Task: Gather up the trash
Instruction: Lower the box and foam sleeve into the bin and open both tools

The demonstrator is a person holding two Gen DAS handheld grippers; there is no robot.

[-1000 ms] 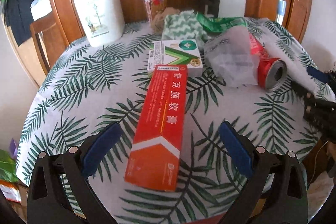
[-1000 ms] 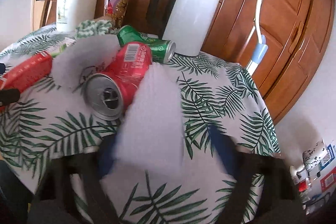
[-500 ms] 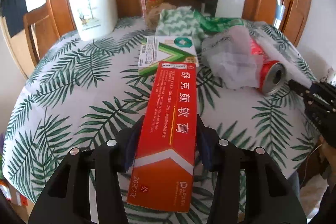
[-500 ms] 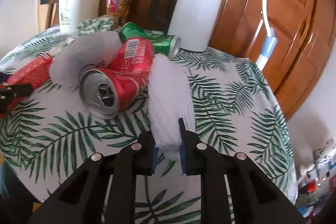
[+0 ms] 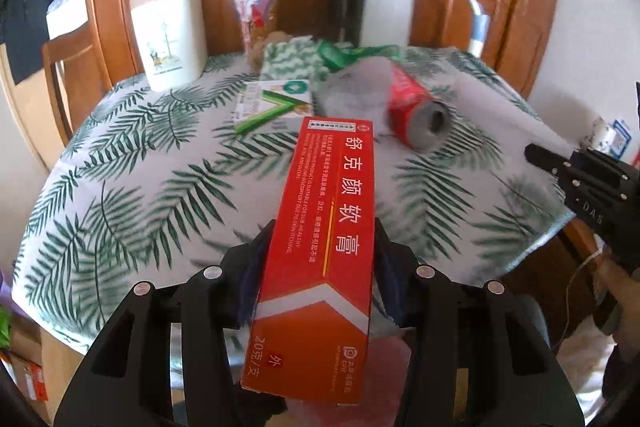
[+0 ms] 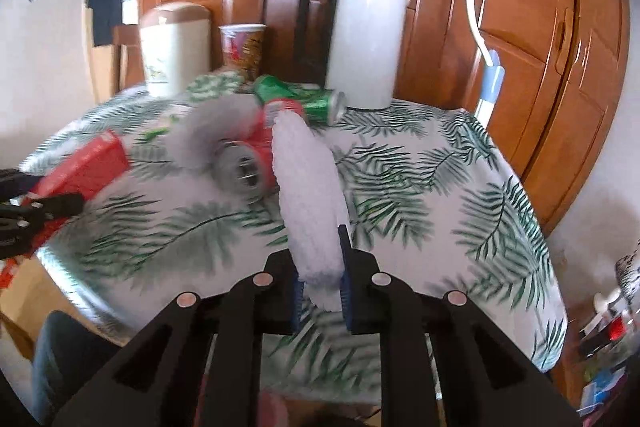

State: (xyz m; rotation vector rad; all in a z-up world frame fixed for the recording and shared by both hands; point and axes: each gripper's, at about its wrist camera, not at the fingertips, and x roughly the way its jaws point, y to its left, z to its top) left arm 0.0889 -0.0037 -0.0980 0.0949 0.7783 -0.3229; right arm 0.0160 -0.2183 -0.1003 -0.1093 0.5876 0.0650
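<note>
Over table (image 5: 120, 163), left claw (image 5: 316, 267) clamps red box (image 5: 324, 227).

The near half of the desk (image 5: 120, 187), with its leaf-print cloth, lies bare on the left side, giving open passage there. Toward the back, clutter blocks the way: a cream canister (image 5: 168, 35), a paper cup (image 5: 258, 15) and a white kettle (image 6: 364, 43) stand upright along the rear edge. In front of them lie a green-white box (image 5: 276, 103), a red can (image 5: 416, 119) and a green can (image 6: 308, 99), close together. The desk's right portion (image 6: 460, 187) is open. Wooden cabinet doors (image 6: 540, 27) close off the back.
</note>
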